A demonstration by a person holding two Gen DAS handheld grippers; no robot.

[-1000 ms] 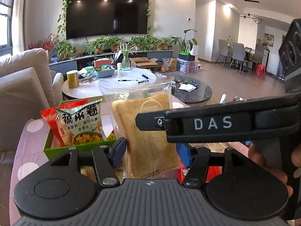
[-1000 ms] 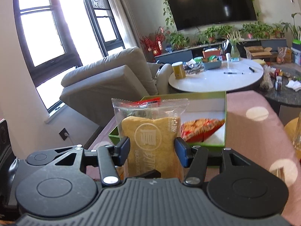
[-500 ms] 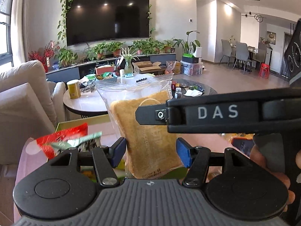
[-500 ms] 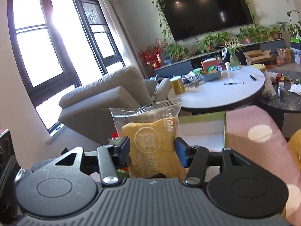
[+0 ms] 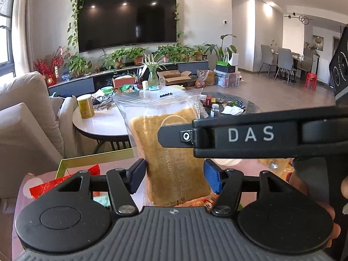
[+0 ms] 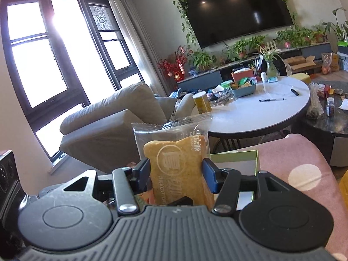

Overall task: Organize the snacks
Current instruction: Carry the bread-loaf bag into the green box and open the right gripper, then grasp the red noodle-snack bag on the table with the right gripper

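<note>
A wall-mounted television (image 5: 127,19), framed by trailing vines, hangs above a row of potted plants (image 5: 134,55). A beige sofa (image 6: 113,117) sits beside a round white table (image 6: 261,108) carrying a yellow can (image 5: 86,106) and pens.

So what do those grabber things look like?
Each gripper is black plastic with a ribbed grey front, two round black discs, silver screws, and blue pads on its jaws. One has white letters "DAS" on its side.
</note>
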